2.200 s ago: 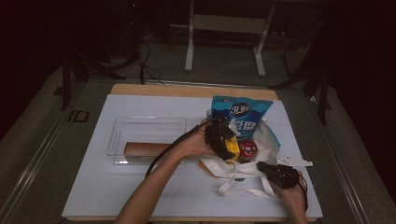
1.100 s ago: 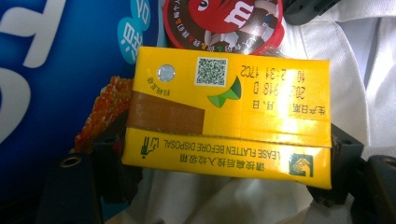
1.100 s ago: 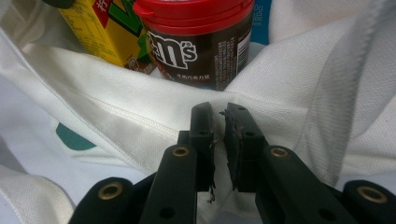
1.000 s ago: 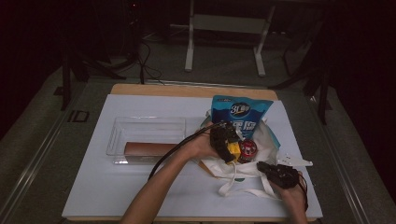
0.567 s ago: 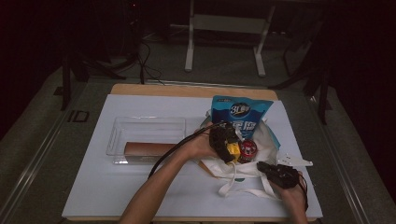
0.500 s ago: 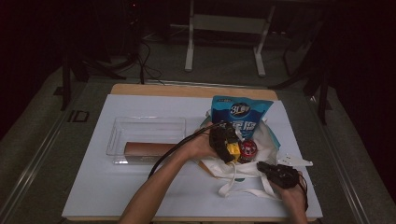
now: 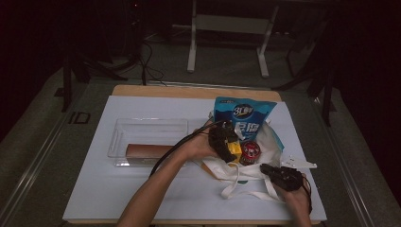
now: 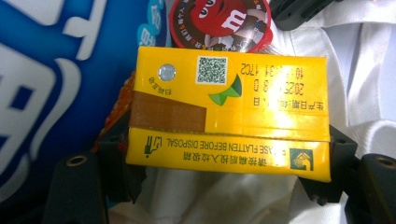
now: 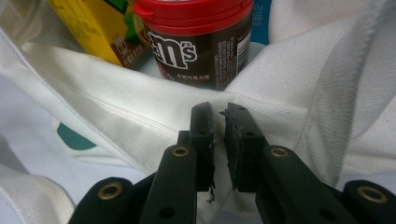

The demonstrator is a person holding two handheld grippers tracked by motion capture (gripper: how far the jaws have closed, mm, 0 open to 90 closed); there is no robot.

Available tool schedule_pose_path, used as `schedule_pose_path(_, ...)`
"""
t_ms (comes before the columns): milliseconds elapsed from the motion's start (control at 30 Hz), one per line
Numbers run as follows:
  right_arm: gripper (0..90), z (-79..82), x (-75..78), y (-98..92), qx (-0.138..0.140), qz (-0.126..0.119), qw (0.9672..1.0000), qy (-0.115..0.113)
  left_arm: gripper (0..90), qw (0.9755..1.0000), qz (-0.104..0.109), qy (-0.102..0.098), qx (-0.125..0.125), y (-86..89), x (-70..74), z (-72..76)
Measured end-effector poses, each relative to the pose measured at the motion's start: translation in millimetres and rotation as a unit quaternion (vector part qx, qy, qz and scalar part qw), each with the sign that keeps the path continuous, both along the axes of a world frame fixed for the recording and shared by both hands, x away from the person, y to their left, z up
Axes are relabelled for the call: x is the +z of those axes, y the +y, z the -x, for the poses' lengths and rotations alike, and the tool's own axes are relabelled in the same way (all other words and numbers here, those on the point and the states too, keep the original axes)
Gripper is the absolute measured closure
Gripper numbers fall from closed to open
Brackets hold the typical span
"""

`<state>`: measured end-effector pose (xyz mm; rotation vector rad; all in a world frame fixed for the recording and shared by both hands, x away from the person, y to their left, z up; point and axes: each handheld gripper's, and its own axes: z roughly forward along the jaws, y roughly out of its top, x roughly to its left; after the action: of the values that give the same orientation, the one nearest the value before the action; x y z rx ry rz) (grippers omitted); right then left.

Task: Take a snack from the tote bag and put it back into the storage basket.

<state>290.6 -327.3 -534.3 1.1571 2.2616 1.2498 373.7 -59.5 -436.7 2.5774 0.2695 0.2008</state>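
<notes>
Yellow drink carton goes into a white cloth bag.

The left tool grips the yellow carton by its two ends over the mouth of the white cloth bag, which lies on the bench. In the bag, a red-lidded candy tub stands just beside the carton, and a blue snack pouch rises behind them. The right tool pinches the bag's near edge, jaws almost together. A clear tray to the left holds a brown bar. The room behind is dark, with metal stand legs.
</notes>
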Motion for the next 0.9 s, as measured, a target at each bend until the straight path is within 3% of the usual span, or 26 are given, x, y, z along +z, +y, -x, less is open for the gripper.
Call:
schedule_pose_path(500,81.4,-0.3,-0.2,-0.3,0.0,0.0,1.0,-0.001,28.2,0.9999,0.002,-0.009,-0.006,22.3,13.9,0.2)
schedule_pose_path(900,81.5,-0.1,-0.1,-0.1,0.0,0.0,1.0,-0.001,28.3,0.9997,0.019,-0.015,-0.009,33.9,24.6,1.9)
